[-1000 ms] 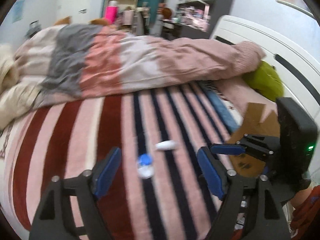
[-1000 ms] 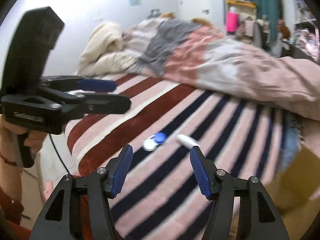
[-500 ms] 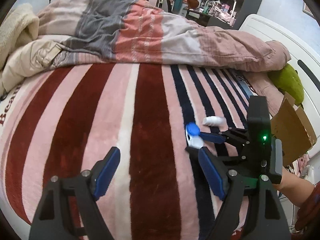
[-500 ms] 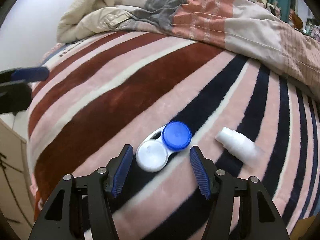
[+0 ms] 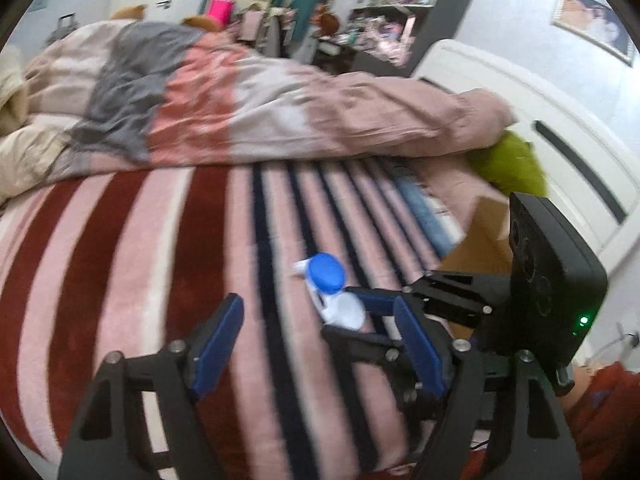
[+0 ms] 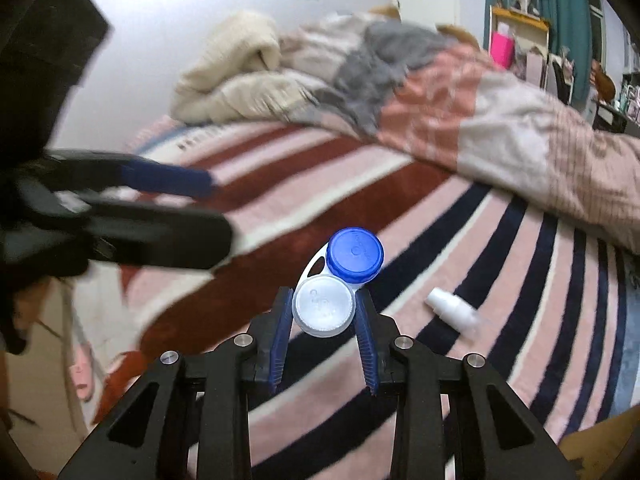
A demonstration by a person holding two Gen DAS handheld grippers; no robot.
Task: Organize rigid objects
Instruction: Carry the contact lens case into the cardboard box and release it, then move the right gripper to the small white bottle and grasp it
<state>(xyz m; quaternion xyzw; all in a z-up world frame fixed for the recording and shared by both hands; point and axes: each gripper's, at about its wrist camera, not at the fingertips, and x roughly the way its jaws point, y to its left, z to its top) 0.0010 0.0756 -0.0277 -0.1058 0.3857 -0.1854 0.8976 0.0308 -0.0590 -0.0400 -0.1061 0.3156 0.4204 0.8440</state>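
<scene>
My right gripper [image 6: 323, 312] is shut on a contact lens case [image 6: 338, 280] with one white cap and one blue cap, and holds it above the striped blanket [image 6: 500, 280]. The case also shows in the left wrist view [image 5: 332, 284], held by the right gripper [image 5: 360, 312]. A small white bottle [image 6: 454, 312] lies on the blanket to the right of the case. My left gripper [image 5: 316, 344] is open and empty, hovering over the blanket beside the right gripper.
A crumpled pink and grey duvet [image 5: 240, 112] lies across the far side of the bed. An open cardboard box [image 5: 480, 240] stands at the right by a green cushion [image 5: 508, 164] and the white headboard [image 5: 560, 120]. A cream blanket [image 6: 240, 72] is bunched at the far left.
My right gripper closed on the contact lens case and lifted it off the blanket. The white bottle stayed where it lay. The left gripper swung back to the right.
</scene>
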